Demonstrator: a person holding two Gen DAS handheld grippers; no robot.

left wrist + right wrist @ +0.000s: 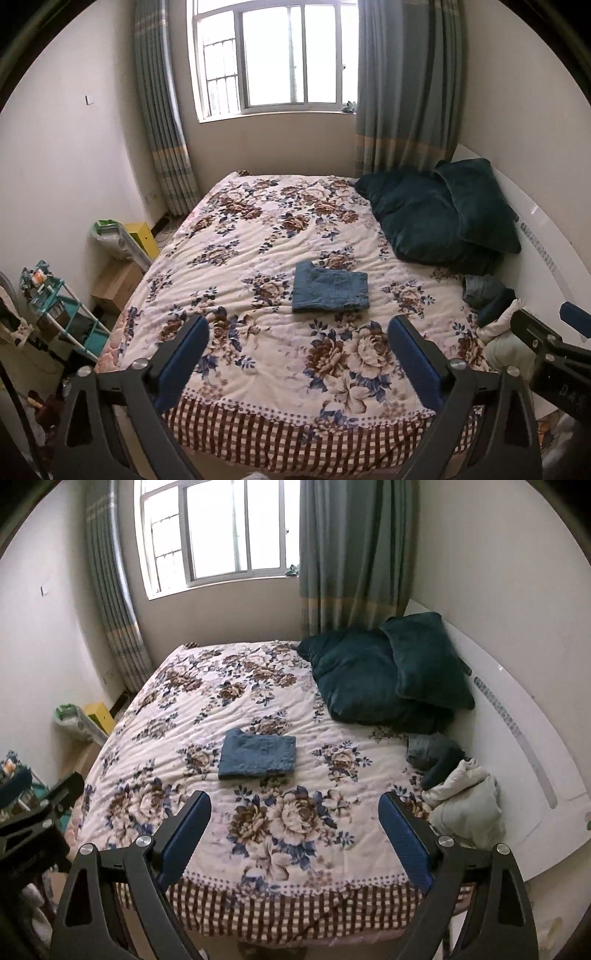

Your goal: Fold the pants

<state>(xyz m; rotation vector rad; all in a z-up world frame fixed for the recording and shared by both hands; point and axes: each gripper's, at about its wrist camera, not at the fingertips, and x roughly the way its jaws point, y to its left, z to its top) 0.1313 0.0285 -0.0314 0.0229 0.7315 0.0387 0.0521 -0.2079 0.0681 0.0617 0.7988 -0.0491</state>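
Observation:
Blue denim pants (330, 287) lie folded into a small flat rectangle in the middle of the bed; they also show in the right wrist view (258, 753). My left gripper (298, 325) is open and empty, held above the foot of the bed, well short of the pants. My right gripper (294, 801) is open and empty too, also over the bed's near edge. The right gripper's body shows at the right edge of the left wrist view (546, 343).
The bed has a floral quilt (258, 229) with a checked border. Dark green pillows (436, 214) lie at the far right by a white headboard (517, 738). A heap of clothes (458, 790) sits at the right. A shelf rack (62, 314) and boxes (118, 284) stand left.

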